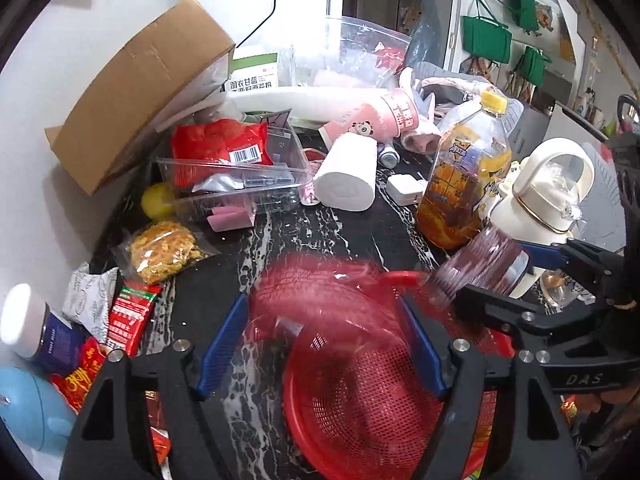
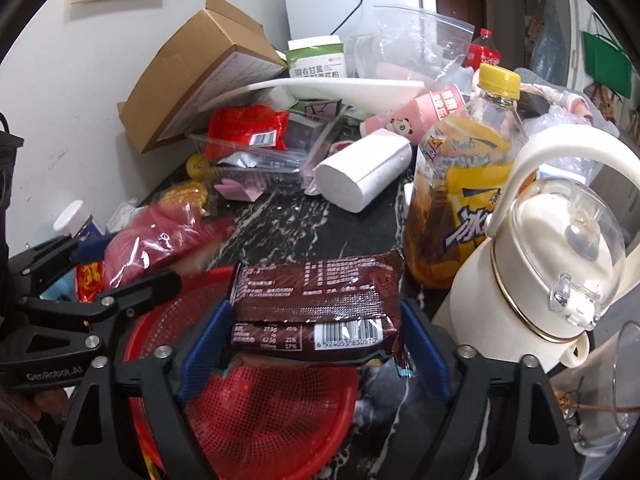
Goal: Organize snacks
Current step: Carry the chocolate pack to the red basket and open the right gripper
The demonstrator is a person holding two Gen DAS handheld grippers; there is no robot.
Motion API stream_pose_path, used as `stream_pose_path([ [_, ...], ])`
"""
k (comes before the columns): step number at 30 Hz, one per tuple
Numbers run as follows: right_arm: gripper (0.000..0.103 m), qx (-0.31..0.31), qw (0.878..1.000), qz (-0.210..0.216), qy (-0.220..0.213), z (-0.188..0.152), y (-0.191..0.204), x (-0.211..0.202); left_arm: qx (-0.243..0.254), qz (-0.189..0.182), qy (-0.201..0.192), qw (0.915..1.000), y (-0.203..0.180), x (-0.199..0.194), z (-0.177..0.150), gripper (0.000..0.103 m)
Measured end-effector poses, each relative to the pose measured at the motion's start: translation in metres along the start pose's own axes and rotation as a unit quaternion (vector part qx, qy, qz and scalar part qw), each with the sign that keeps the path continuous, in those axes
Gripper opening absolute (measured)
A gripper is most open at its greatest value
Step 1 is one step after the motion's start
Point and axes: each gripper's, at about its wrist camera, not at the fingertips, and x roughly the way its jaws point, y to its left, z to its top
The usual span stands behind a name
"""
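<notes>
The step in hand looks like dropping two snacks into the red basket [image 2: 256, 412] on the dark marbled counter [image 1: 320, 232]; to do it well, each packet should be over the mesh, not the rim, before the jaws let go, and kept away from the tea bottle [image 2: 460, 184] and cream kettle [image 2: 560, 248] just beside it; the right gripper [image 2: 316, 356] points steeply down over the basket's near edge, its blue pads standing apart with the brown chocolate packet [image 2: 316, 300] between them, whether still pinched or already loose I cannot tell; the left gripper [image 1: 324, 344] tilts down likewise over the basket, jaws apart around a blurred red snack bag [image 1: 320, 292] that appears to be falling or slipping free; both hands sit close together, side by side
</notes>
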Motion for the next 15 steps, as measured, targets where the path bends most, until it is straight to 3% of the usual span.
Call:
stream_pose_path([
  [15, 0.087, 0.004, 1.000, -0.021, -0.016, 0.004, -0.003, -0.028, 0.001, -0.008, -0.011, 0.9999, -0.008, -0.025, 0.005, 0.076],
])
